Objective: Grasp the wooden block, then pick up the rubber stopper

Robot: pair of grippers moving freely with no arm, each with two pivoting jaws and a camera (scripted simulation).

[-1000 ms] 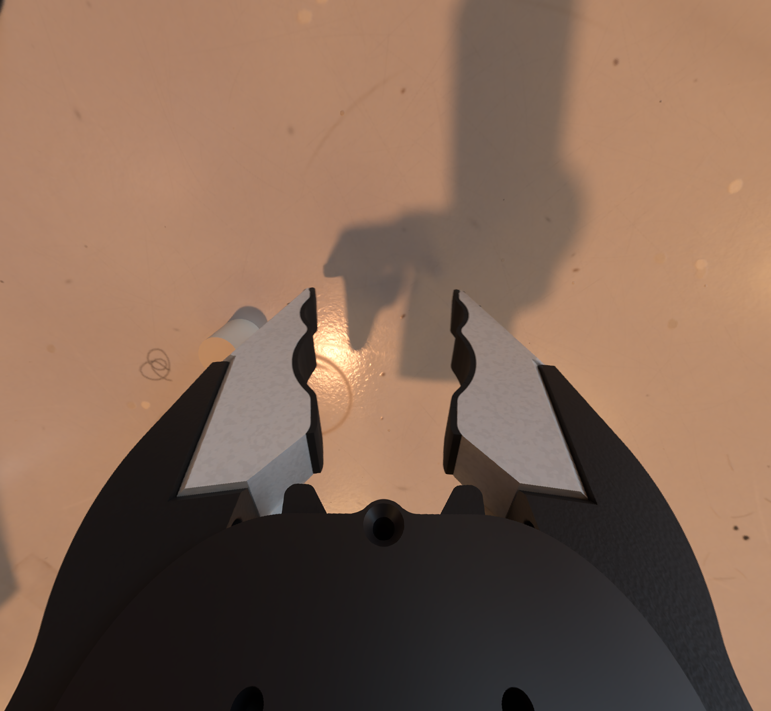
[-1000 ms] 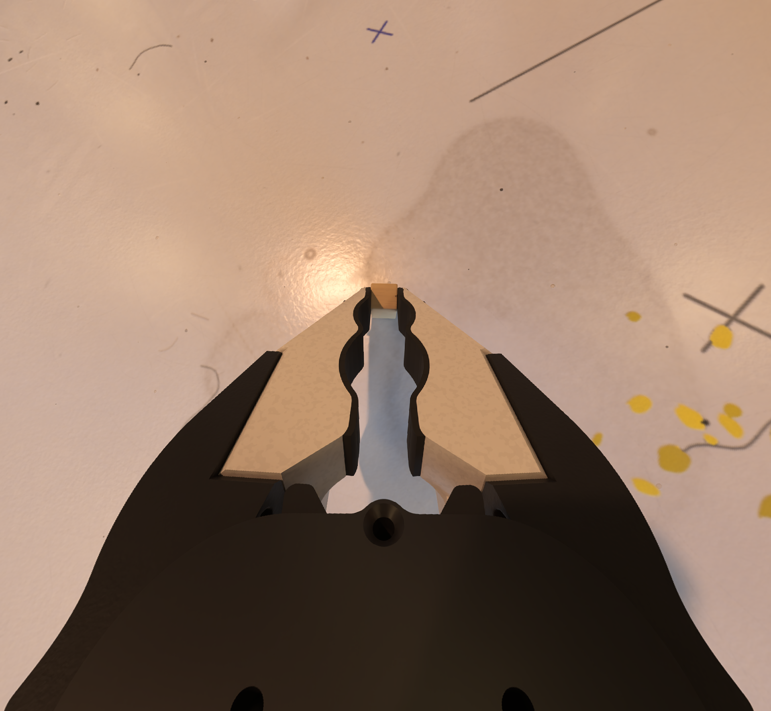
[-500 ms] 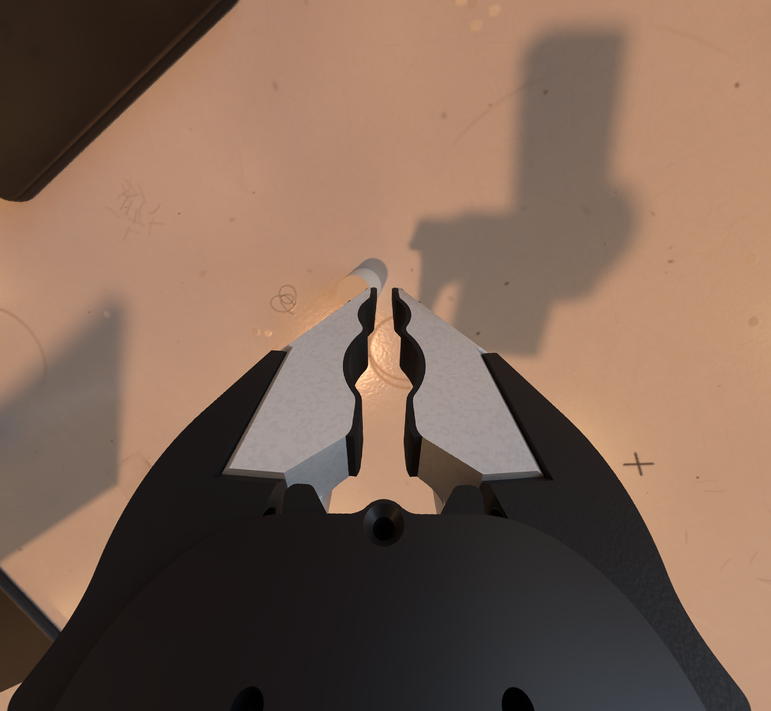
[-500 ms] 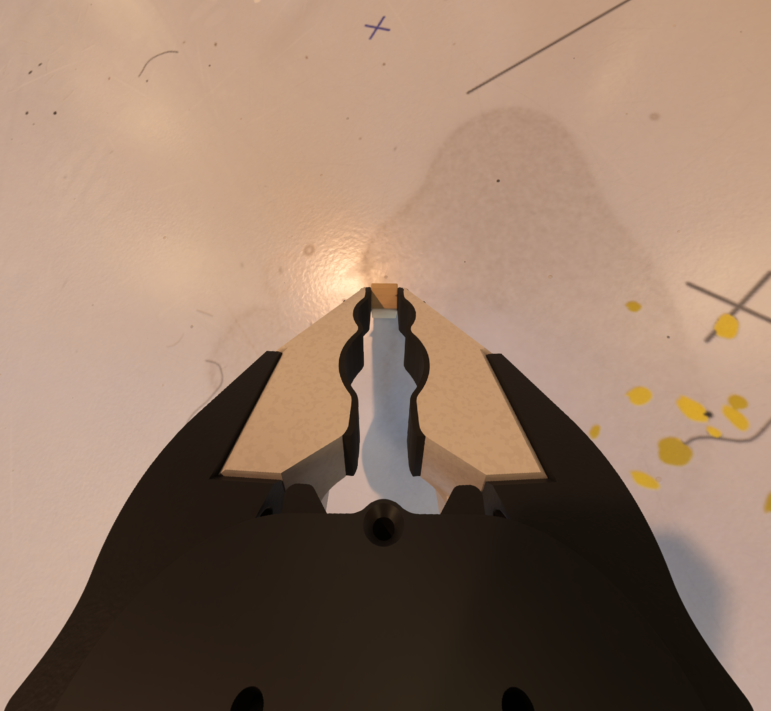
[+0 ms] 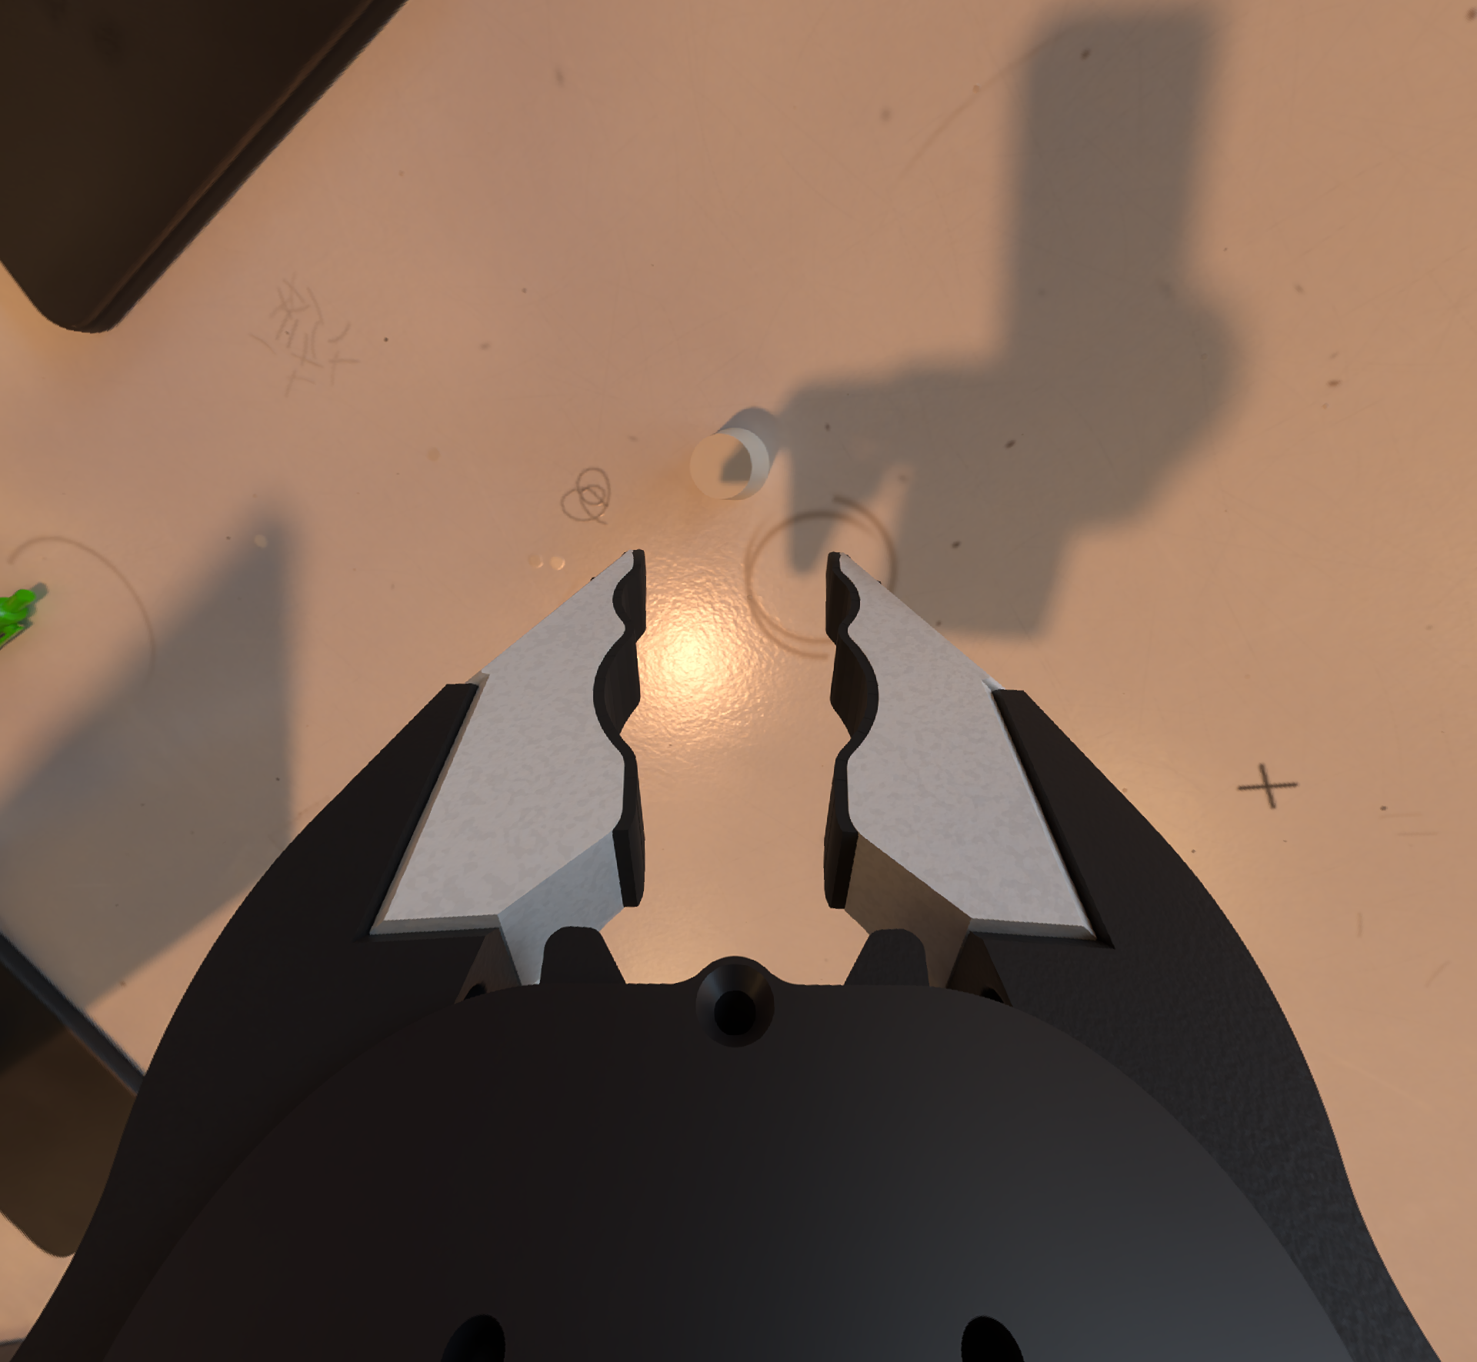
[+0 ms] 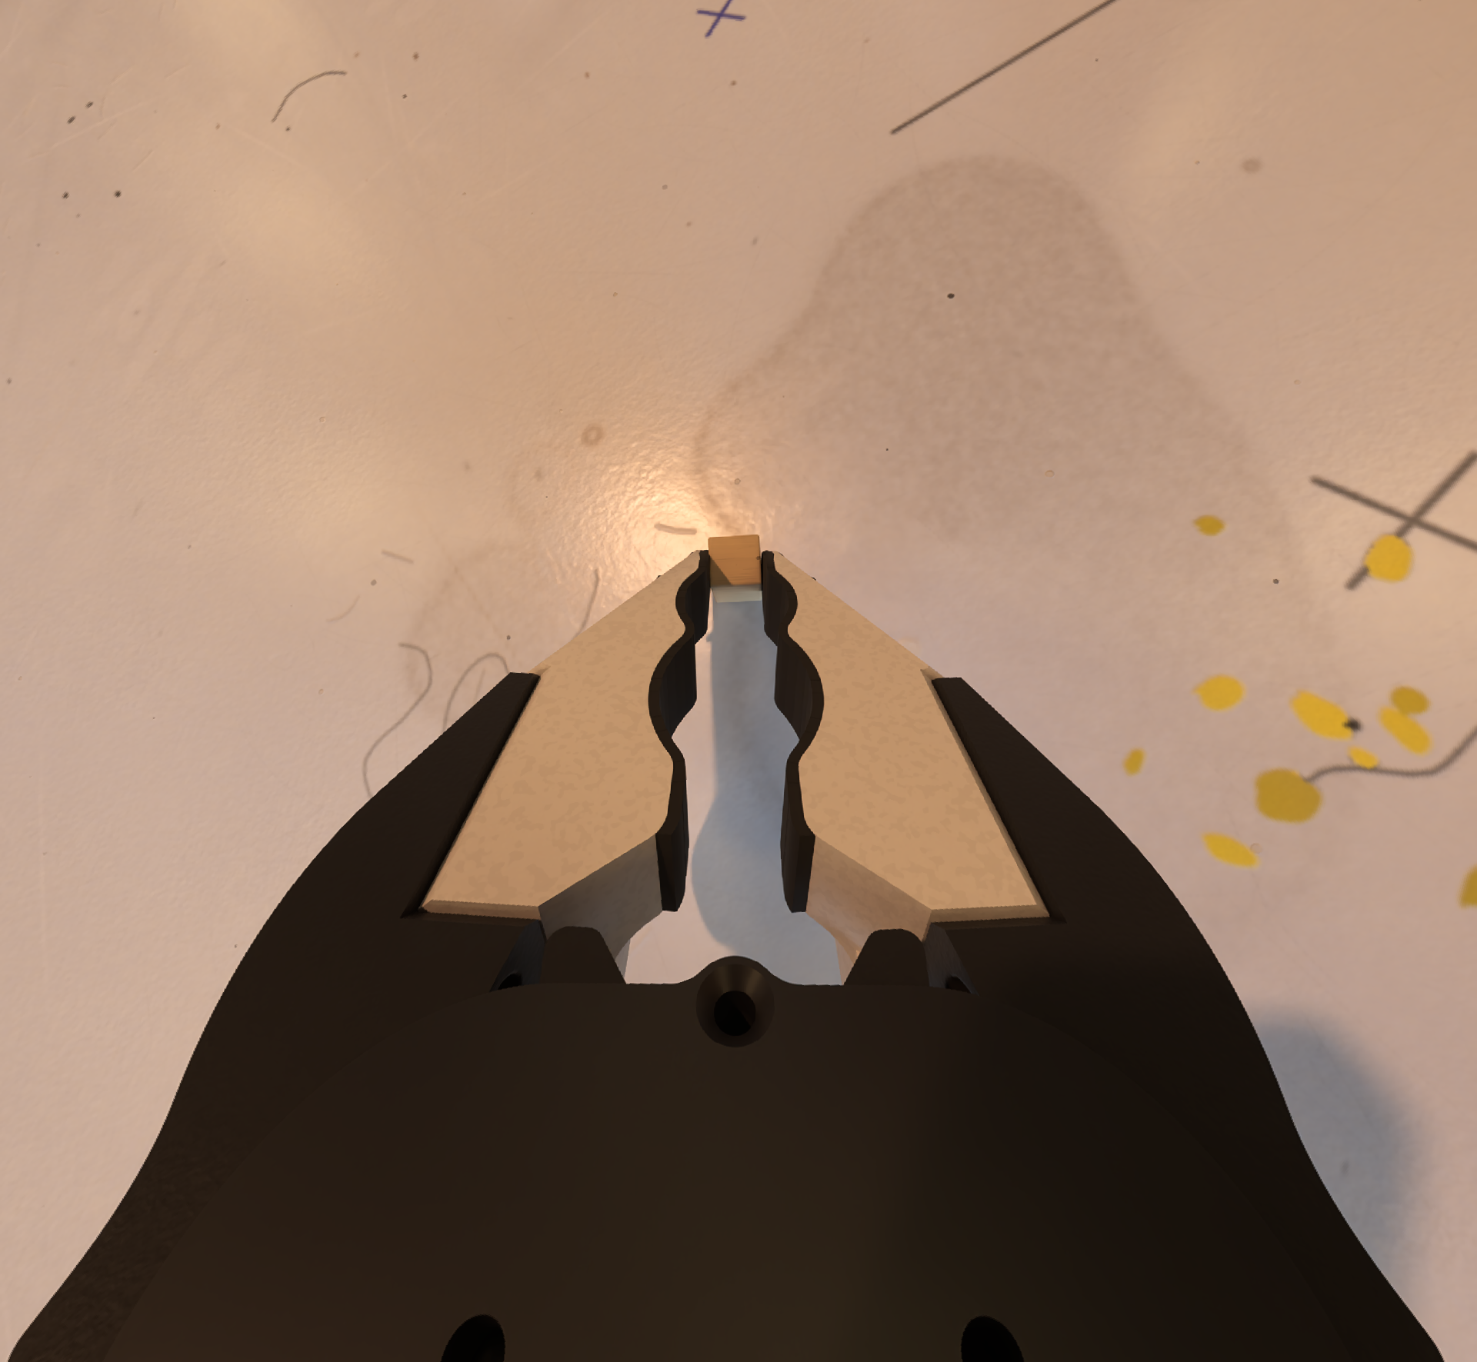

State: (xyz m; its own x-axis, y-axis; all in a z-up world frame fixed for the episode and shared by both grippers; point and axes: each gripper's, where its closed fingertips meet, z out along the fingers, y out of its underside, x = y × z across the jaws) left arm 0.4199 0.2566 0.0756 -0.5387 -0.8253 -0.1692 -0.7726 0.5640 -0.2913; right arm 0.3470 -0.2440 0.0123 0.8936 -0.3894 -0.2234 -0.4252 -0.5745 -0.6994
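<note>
Wooden block point(image 6: 734, 558) matt, smooth; rubber stopper point(image 5: 731, 453) pale, matt; tabletop point(image 5: 1039, 684) glossy, finely pebbled.

Tan wooden block point(image 6: 734, 558) pinched aloft; white rubber stopper point(image 5: 731, 454) lies sideways.

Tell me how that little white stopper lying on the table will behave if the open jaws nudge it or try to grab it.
The rubber stopper is a short cylinder lying on its side, so a sideways nudge would probably roll it across the glossy table. It looks small next to the left gripper, so probably light and easily knocked away. It lies ahead of the open jaws, slightly left of centre; closing across its rounded sides may squirt it out.
</note>
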